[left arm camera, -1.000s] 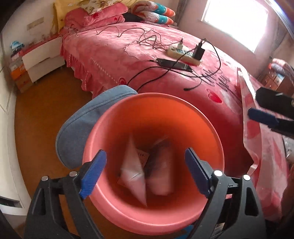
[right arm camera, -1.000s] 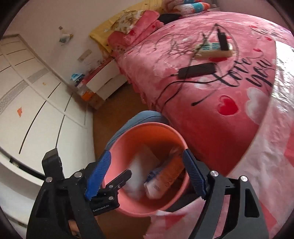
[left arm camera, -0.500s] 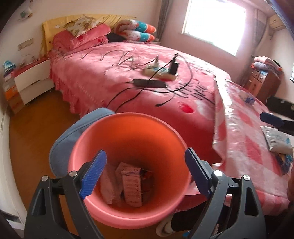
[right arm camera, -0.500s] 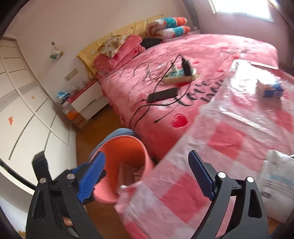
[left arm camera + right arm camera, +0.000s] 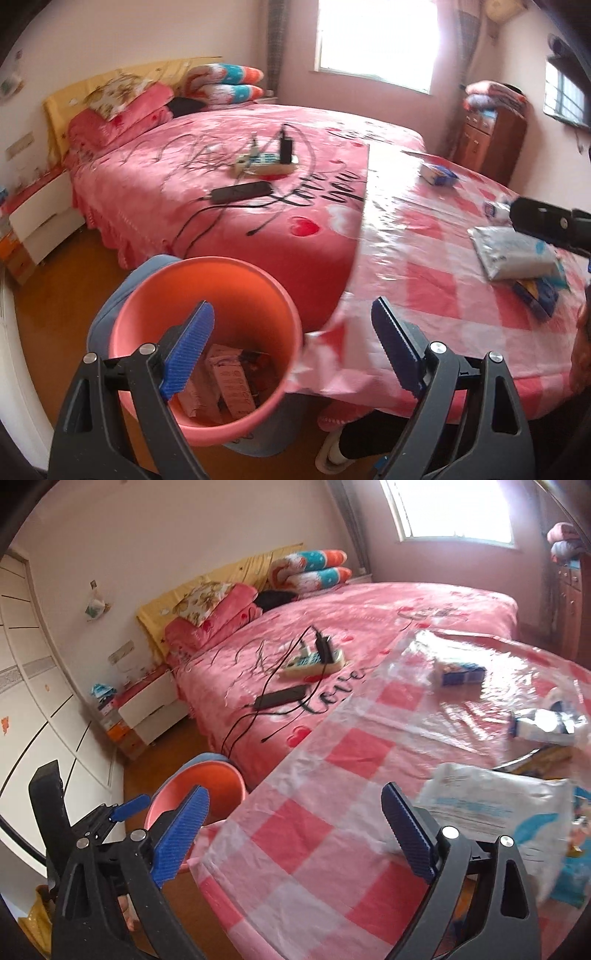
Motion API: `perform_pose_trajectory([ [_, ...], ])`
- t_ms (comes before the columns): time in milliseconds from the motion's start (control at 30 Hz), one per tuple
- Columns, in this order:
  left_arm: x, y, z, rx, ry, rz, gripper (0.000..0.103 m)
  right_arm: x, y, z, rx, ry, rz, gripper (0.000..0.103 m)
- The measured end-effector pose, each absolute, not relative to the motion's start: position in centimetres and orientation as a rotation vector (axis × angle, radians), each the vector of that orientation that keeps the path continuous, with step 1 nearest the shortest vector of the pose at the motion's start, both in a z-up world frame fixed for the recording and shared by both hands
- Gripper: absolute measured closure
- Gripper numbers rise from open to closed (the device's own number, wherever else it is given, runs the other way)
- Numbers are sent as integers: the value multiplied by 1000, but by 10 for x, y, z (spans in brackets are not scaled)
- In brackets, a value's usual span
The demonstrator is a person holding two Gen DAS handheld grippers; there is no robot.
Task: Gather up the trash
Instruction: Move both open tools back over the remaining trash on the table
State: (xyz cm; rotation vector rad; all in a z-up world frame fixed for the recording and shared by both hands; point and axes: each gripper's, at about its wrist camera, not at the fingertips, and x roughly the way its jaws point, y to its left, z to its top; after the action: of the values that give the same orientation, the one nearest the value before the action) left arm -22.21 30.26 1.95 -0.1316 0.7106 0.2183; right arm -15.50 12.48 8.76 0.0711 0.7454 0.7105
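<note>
pink plastic bin (image 5: 207,280) on the floor holds several crumpled wrappers (image 5: 229,380). left hand-held gripper (image 5: 291,354) is wide, empty. right hand-held gripper (image 5: 295,834), jaws just opening, empty above the checked tabletop (image 5: 332,775), where one white packet (image 5: 491,805), one blue box (image 5: 461,674) and one tube (image 5: 543,725) lie; print unreadable.

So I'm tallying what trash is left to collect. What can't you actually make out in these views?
- Bin contents, left wrist view: blurred, partly behind the left tool finger.
- White packet, right wrist view: print smeared, cut by the frame edge.
- Item under the white packet, left wrist view: mostly covered.
- Right tool: empty.
</note>
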Motion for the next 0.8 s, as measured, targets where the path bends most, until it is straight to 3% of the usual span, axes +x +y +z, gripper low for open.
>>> perform_pose_trajectory([
  [467, -208, 250, 27, -160, 759, 86, 15, -164, 55, 101, 79, 648, 564, 6],
  [800, -202, 209, 35, -140, 778, -27, 15, -158, -1, 97, 173, 683, 477, 5],
])
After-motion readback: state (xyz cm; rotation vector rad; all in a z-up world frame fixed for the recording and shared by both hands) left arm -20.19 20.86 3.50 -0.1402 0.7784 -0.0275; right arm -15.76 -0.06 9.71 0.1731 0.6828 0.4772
